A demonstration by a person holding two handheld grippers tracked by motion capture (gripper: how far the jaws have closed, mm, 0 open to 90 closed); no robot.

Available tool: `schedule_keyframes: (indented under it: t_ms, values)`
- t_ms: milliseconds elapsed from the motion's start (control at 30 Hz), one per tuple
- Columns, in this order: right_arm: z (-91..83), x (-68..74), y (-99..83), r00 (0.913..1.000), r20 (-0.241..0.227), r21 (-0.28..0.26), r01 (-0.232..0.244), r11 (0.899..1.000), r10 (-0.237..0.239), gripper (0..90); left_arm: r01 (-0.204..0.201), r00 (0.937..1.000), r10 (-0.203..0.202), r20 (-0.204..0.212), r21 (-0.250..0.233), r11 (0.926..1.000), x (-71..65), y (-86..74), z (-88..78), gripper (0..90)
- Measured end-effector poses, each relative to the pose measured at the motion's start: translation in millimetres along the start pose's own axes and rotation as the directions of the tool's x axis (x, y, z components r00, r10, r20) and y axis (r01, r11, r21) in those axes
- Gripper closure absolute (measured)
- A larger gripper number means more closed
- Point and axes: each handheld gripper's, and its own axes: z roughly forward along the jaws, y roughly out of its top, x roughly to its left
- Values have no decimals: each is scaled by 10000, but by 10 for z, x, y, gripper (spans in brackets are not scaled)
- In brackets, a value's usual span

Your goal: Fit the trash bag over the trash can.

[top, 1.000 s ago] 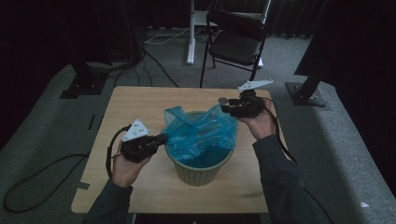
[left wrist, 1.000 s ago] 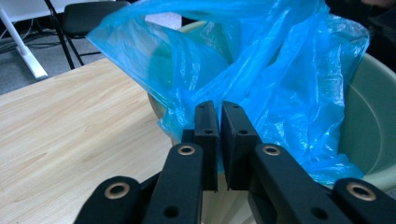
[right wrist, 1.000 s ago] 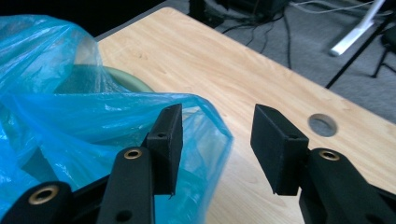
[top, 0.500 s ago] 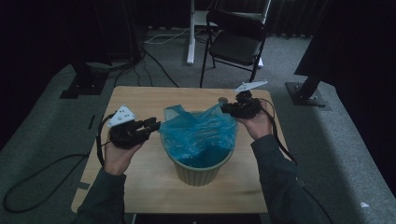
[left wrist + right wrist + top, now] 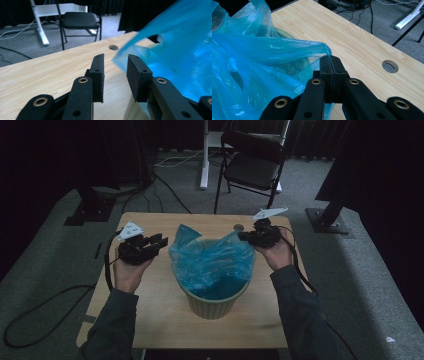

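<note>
Blue bag (image 5: 212,262) upright in bin (image 5: 212,302), mouth skyward

Bag (image 5: 257,57) – thin glossy blue plastic, crinkled; table (image 5: 352,32) – pale matt wood; bin (image 5: 212,302) – ribbed, matt.

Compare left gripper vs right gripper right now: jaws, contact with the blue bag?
The left gripper has its jaws apart and holds nothing; the right gripper has its jaws shut on the blue bag. The left sits beside the bag's edge; the right pinches its rim. Both are black, hand-held, over the wooden table.
</note>
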Motion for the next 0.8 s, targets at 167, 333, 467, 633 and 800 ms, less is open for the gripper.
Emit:
schedule_keyframes:
  t_ms: [167,333,467,633,800]
  values:
    - [16,8,-9,10000,-64,-27,20,10000,-20,897,173,9991,-176,384,90,9998,78,-13,63,642]
    - [30,24,-4,9999,-107,-39,100,9999,-100,897,241,9937,-261,1086,189,9995,69,-3,177,572]
    - [38,31,3,9998,-132,-74,137,9999,-138,896,586,9862,-642,1525,411,9974,81,9,320,537]
    - [33,26,-2,9998,-154,-86,137,9999,-138,896,781,9736,-921,2091,742,9942,56,24,477,539]
    - [33,26,-5,9996,-200,-115,211,9997,-214,896,424,9805,-640,1857,1176,9921,26,22,552,694]
